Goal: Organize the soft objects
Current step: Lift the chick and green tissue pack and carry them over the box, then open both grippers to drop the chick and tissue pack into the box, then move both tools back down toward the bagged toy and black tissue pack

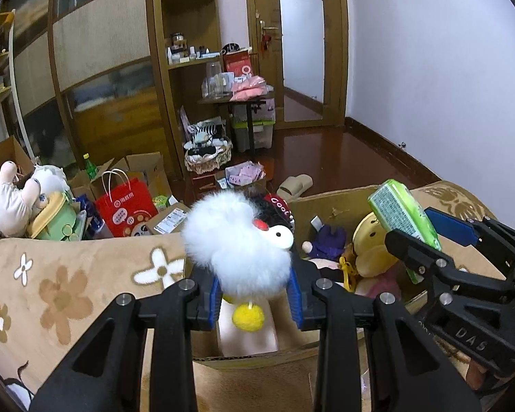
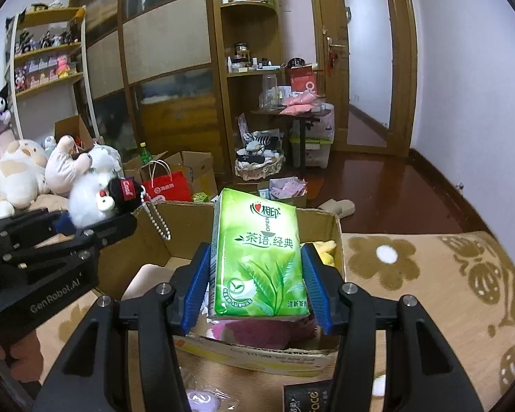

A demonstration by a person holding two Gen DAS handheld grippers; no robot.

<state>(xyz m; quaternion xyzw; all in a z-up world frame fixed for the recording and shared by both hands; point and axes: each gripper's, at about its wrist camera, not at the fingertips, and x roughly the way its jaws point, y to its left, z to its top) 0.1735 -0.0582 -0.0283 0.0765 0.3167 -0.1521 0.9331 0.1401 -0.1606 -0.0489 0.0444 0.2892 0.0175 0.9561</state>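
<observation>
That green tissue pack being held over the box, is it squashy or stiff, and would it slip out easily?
The green tissue pack probably gives a little: it is a soft plastic-wrapped pack. The wrap looks glossy, so it may be somewhat slippery, though the right hand-held gripper clamps it on both long sides. It seems light, held upright over the cardboard box without sagging.

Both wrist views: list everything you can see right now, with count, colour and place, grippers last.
Fluffy toy: one, white, black cap, held over box.
Tissue pack: one, green, held over box.
Cardboard box: one, brown, on floral blanket.
Plush duck: one, yellow, inside box.
Purple doll: one, inside box.
Red paper bag: one, on floor beyond blanket.
Slipper: one, beige, on floor.
Left gripper: fingers blue, shut on toy.
Right gripper: fingers blue, shut on pack.
</observation>
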